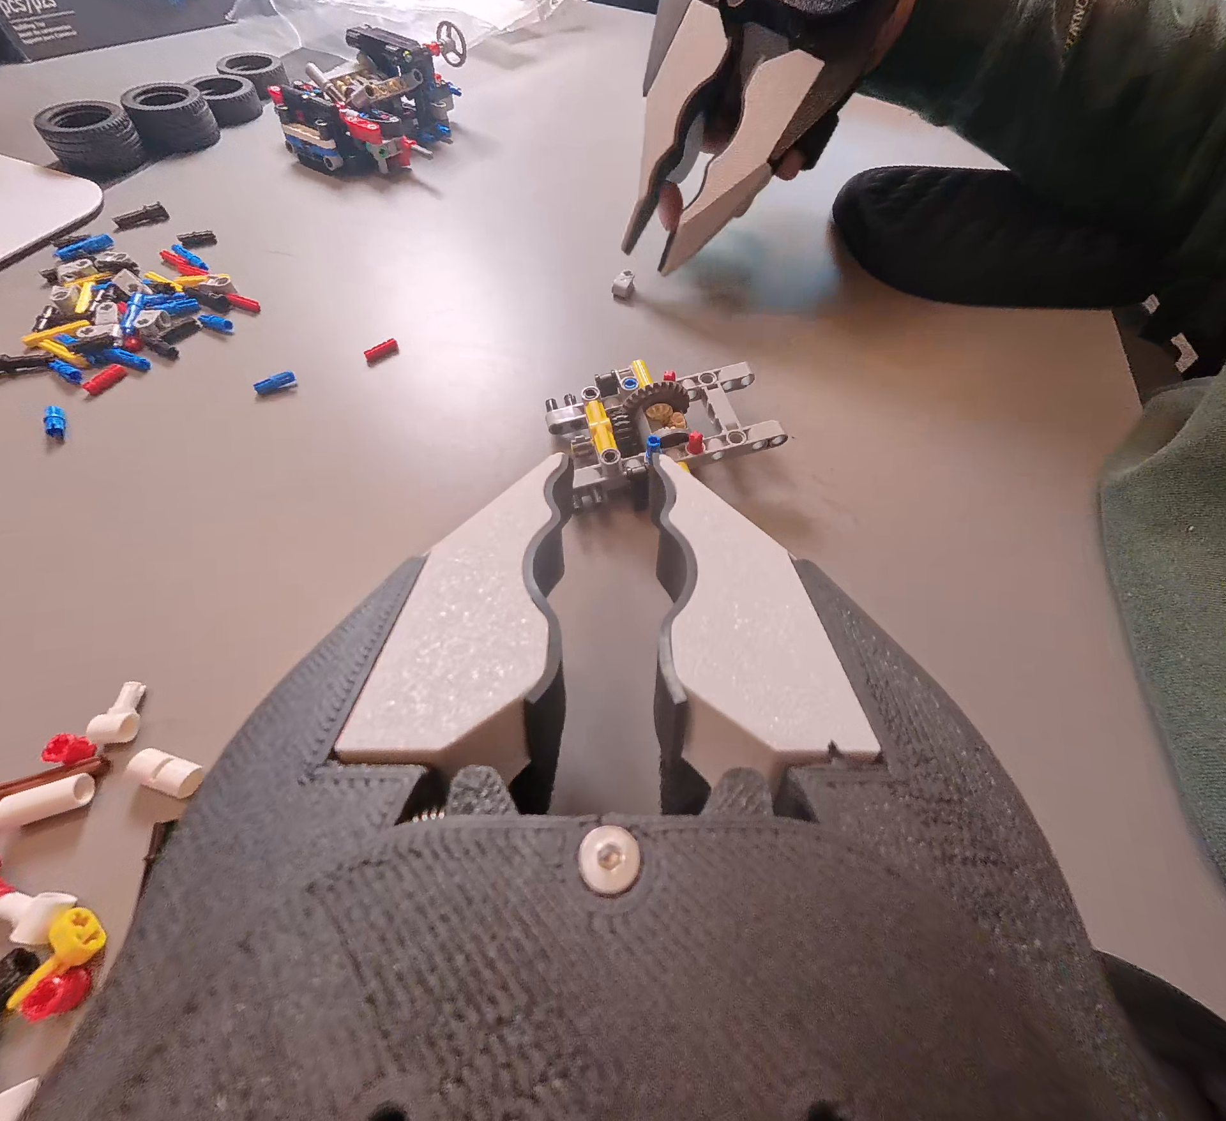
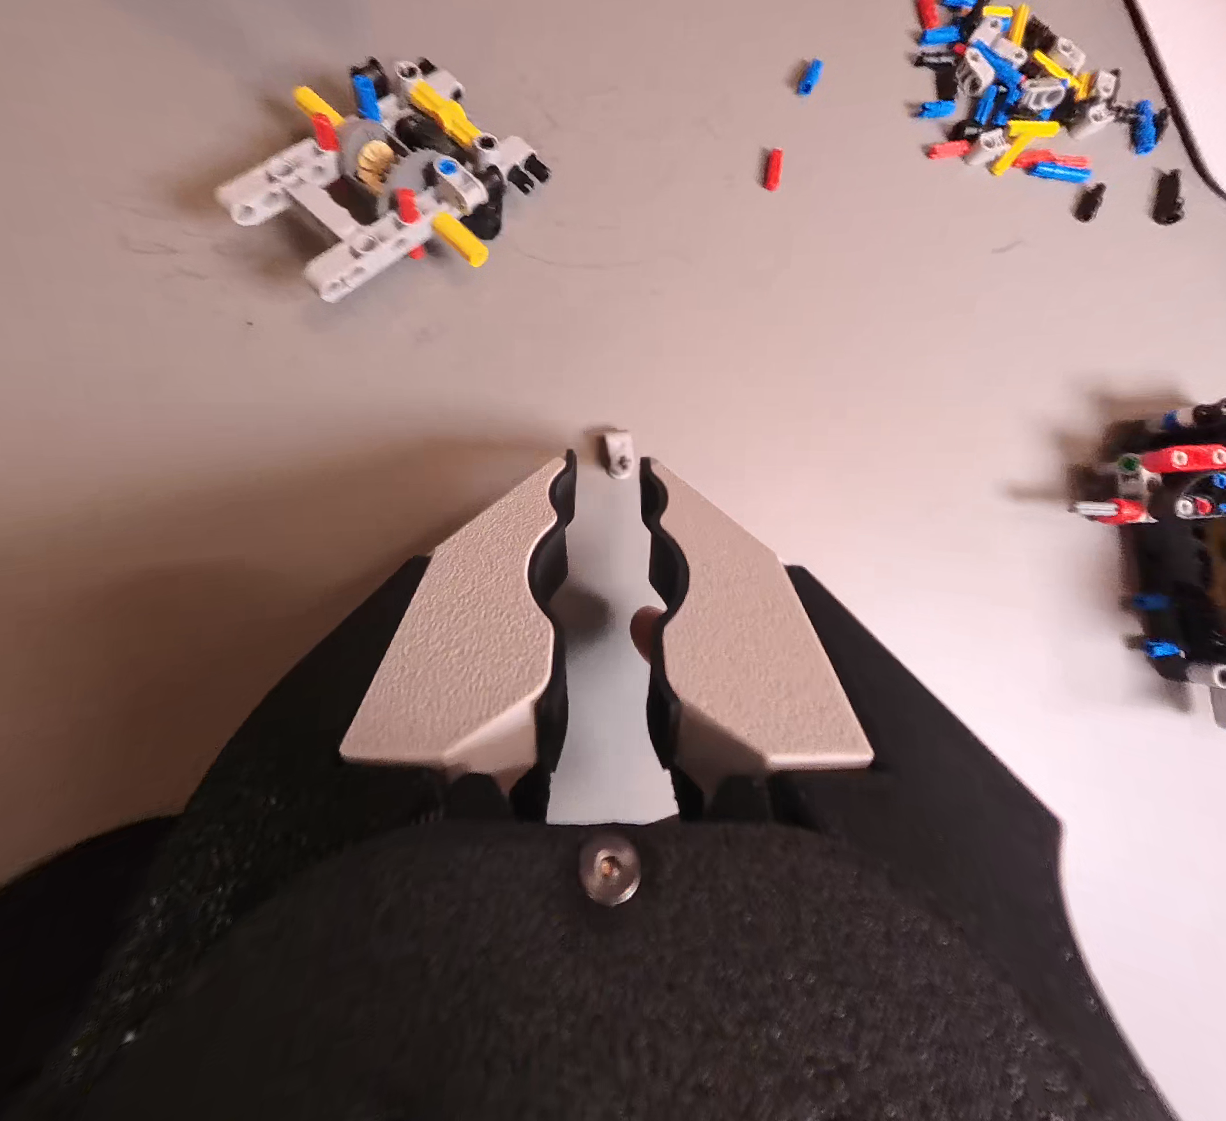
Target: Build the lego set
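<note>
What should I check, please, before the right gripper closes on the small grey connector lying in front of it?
1. Right gripper open: ok, a gap shows between its fingers.
2. Small grey connector lined up with that gap: ok in the right wrist view, just past the fingertips.
3. Fingers low enough to grip: cannot tell; in the left wrist view the tips sit just above and beside the piece.
4. Connector free of other parts: ok, bare table around it.
5. Left gripper at the grey gear frame: ok, tips at its near edge; grip cannot tell.
</note>
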Tool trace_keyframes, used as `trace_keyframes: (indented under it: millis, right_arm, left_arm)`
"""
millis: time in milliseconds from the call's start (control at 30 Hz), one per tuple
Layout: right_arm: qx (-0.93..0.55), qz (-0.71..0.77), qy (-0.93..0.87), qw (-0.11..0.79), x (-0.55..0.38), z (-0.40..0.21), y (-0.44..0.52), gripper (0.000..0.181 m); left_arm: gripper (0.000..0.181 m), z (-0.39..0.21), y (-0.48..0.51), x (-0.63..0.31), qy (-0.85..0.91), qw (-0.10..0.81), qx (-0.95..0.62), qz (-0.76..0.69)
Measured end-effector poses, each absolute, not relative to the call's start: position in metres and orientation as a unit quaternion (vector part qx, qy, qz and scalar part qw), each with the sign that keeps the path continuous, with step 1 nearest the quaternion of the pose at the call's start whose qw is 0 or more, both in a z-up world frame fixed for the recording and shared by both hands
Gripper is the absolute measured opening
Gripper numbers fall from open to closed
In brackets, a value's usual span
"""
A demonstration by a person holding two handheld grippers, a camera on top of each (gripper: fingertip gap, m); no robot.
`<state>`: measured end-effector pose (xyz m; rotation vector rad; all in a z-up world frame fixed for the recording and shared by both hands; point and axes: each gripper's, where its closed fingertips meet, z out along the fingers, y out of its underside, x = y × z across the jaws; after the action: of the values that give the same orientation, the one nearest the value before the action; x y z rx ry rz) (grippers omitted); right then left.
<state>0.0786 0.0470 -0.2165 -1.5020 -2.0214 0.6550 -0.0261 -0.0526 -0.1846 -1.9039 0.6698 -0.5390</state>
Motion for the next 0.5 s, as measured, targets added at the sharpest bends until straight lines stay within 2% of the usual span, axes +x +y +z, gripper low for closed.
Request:
trace_keyframes:
  millis: [133,200,333,500]
  right_arm:
    - [-0.557,0.232,-0.757,0.251,0.073,-0.226,0.049,0.018]
    - [-0.549,0.225,-0.765,0.249,0.071,-0.228,0.048,0.008]
    - [-0.541,0.231,-0.774,0.233,0.070,-0.227,0.044,0.006]
    - [-0.503,0.301,-0.774,0.239,0.065,-0.205,0.013,0.006]
  left_arm:
    - [0.021,-0.186,-0.051,-0.030,0.278,0.504,-0.790,-0.210]
    - [0.021,-0.187,-0.051,-0.032,0.281,0.504,-0.791,-0.203]
    - [0.023,-0.191,-0.051,-0.033,0.285,0.493,-0.797,-0.201]
    - [0.033,-0.198,-0.051,-0.035,0.312,0.475,-0.800,-0.191]
